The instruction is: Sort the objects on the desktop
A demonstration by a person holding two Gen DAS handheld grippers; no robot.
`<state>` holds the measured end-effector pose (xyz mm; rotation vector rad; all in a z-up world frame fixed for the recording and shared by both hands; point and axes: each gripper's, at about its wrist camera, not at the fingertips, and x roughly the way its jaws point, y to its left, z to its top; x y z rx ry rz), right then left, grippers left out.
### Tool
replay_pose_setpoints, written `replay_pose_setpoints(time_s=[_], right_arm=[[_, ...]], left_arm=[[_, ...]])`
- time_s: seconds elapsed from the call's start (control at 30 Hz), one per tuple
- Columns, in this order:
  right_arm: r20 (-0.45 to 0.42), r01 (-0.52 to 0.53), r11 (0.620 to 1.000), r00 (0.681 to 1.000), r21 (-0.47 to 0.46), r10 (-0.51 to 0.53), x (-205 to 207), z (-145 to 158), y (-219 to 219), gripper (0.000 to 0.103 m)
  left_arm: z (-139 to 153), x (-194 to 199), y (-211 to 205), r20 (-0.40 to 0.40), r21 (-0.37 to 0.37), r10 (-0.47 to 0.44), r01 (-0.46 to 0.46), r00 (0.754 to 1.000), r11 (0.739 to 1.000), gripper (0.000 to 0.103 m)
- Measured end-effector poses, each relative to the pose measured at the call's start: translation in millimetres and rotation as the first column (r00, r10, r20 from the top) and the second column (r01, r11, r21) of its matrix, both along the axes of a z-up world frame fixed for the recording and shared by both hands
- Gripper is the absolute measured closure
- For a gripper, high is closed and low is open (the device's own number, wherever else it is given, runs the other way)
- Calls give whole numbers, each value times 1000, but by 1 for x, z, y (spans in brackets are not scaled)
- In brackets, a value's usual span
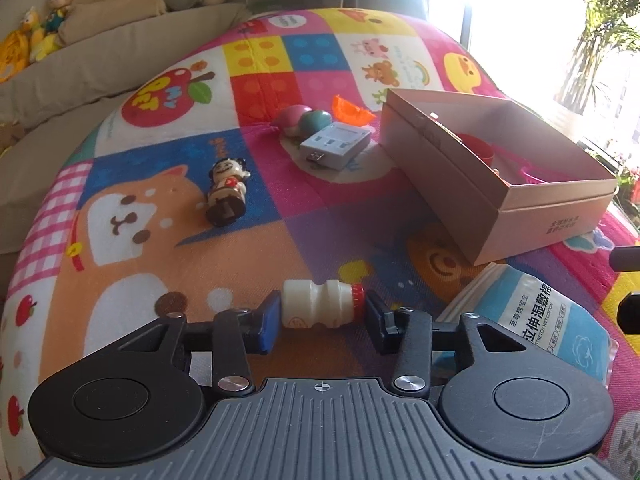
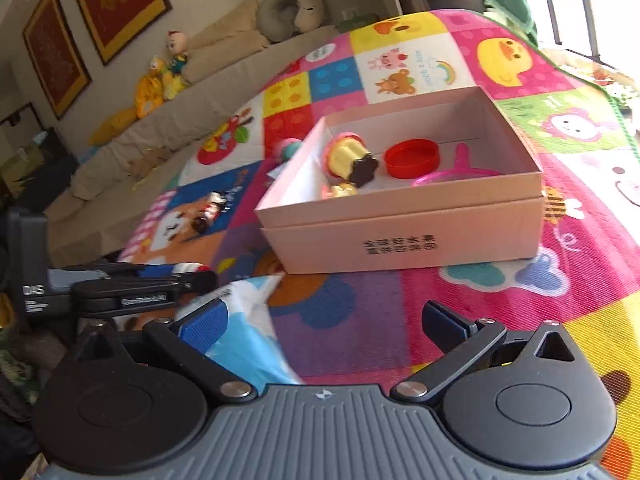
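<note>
Left gripper (image 1: 322,314) fingers pinch a small white bottle (image 1: 318,309) lengthwise above the patterned mat (image 1: 256,240); right gripper (image 2: 326,326) fingers spread wide, facing the pink box (image 2: 400,240) holding toys.

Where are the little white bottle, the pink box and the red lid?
little white bottle (image 1: 318,309), left wrist view, its waist.
pink box (image 2: 404,240), right wrist view, front wall.
red lid (image 2: 411,159), right wrist view, its top.

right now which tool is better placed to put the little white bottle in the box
Left. The left tool is already shut on the little white bottle, with the open box just ahead to its right. The right tool is open and empty, over the blue wipes pack.
</note>
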<state>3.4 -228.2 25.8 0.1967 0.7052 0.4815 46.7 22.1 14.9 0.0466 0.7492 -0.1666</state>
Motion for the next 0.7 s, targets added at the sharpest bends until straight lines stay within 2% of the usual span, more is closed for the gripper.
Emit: replay_pose_setpoints(time_s=[0.1,0.17,0.27,0.33,0.4,0.43,0.53,0.63,0.7], right_arm=[[52,-78,982,995,-173,88,-1,5,38,0],[48,-110,967,991,-228,124,3,3,58,2],[35,-188,944,978,-273,205,2,0,84,15],[50,-201,923,972,-328,229,-1,-4,100,20],[24,-206,904,973,-375,231,0,-9,111,33],[15,-201,901,975,-384,223,1,-10,113,42],[-6,-204,907,976,-369,217,-1,-5,110,48],[-30,-216,928,976,-304,218,-9,9,94,50],[9,-205,941,976,-270,216,-19,30,76,51]], left_arm=[[-1,-12,11,-2,-23,22,-22,1000,999,55],[-1,-22,18,-1,-32,41,-41,999,999,55],[0,-36,27,-1,-31,57,-57,998,998,55],[0,-46,32,3,-24,59,-59,998,998,55],[0,-51,34,6,-19,61,-61,998,998,55],[0,-54,34,8,-16,62,-61,998,998,55],[1,-60,31,5,-10,57,-57,998,998,55],[12,-67,22,20,-26,29,-28,999,999,55],[26,-69,14,55,-35,1,1,998,999,55]])
